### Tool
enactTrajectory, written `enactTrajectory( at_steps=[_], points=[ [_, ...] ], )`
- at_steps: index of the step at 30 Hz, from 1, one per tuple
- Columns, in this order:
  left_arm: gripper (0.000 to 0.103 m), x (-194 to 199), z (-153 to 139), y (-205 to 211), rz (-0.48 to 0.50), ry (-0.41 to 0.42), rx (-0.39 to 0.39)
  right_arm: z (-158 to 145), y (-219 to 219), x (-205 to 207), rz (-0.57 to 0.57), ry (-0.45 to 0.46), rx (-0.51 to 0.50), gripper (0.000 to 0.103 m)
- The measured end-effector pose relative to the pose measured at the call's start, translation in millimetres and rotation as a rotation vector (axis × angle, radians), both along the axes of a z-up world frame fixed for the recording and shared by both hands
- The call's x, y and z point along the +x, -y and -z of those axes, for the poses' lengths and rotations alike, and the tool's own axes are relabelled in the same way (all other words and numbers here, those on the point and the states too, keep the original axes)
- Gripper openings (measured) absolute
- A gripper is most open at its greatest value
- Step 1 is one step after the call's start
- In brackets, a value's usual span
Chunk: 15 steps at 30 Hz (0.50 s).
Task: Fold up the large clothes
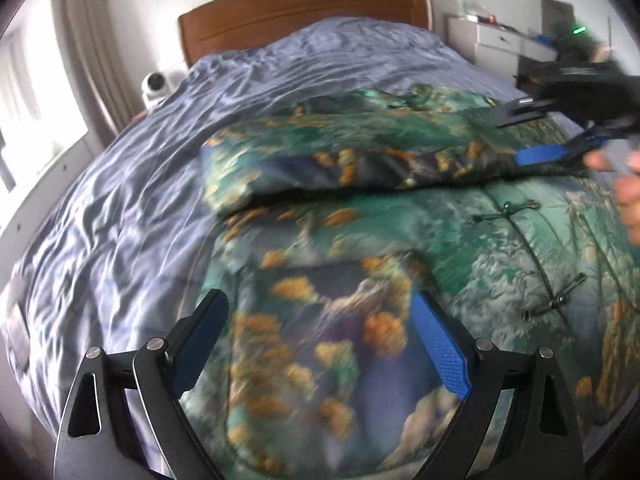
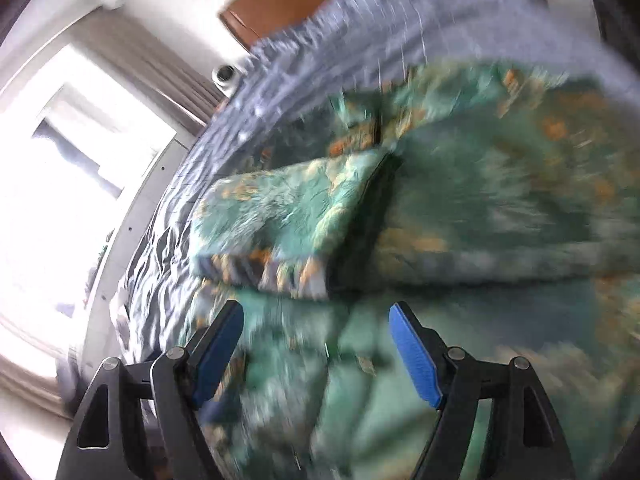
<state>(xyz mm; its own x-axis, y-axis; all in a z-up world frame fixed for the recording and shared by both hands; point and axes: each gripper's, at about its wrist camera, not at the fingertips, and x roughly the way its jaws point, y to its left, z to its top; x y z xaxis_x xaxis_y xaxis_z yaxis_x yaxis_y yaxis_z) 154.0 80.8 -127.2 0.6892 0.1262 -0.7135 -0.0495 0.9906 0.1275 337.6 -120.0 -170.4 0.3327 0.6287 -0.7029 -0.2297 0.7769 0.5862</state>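
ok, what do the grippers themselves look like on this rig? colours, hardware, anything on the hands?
Both match: the left gripper and right gripper have black angular linkage arms with triangular cutouts and silver round pivot pins. Each finger carries a flat blue textured pad. No cables or markings visible. The person's bare hand, no glove or visible sleeve, shows behind the right gripper in the left wrist view.

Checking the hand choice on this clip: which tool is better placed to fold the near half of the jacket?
Probably left. The left tool hangs open over the jacket near part; the right tool is up by the folded sleeve.
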Motion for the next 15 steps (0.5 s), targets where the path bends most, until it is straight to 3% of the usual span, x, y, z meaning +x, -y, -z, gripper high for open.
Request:
enactTrajectory(
  at_steps=[2, 4, 5, 7, 11, 13, 15],
  points=[
    [0.094, -1.9, 3.8, -5.4, -0.010, -0.003, 0.001, 17.3, -13.5, 21.3, 0.026, -0.055, 0.006, 0.070],
    [0.093, -5.8, 5.5, -10.3, -0.015, -0.006, 0.007, 29.0, -22.2, 32.5, 0.051, -0.100, -0.005, 0.032],
    [0.093, -6.7, 5.8, -12.7, -0.019, -0.007, 0.009, 31.5, -25.0, 34.3, 0.065, -0.121, -0.033, 0.019],
    [0.093, -11.2, 3.4, -19.0, -0.029, 0.000, -0.006, 19.2, -27.8, 34.1, 0.079, -0.108, -0.036, 0.018],
    [0.094, -8.0, -3.4, -27.8, -0.039, 0.008, -0.081, -35.4, -31.9, 42.8, 0.047, 0.110, -0.123, 0.018],
    [0.094, -1.3, -5.6, -30.6, -0.051, 0.001, -0.105, -40.9, -27.1, 61.1, 0.063, 0.119, -0.163, 0.018],
    [0.094, 3.0, -6.6, -34.4, -0.058, -0.002, -0.119, -28.1, -25.0, 75.3, 0.073, 0.102, -0.227, 0.018]
  ],
)
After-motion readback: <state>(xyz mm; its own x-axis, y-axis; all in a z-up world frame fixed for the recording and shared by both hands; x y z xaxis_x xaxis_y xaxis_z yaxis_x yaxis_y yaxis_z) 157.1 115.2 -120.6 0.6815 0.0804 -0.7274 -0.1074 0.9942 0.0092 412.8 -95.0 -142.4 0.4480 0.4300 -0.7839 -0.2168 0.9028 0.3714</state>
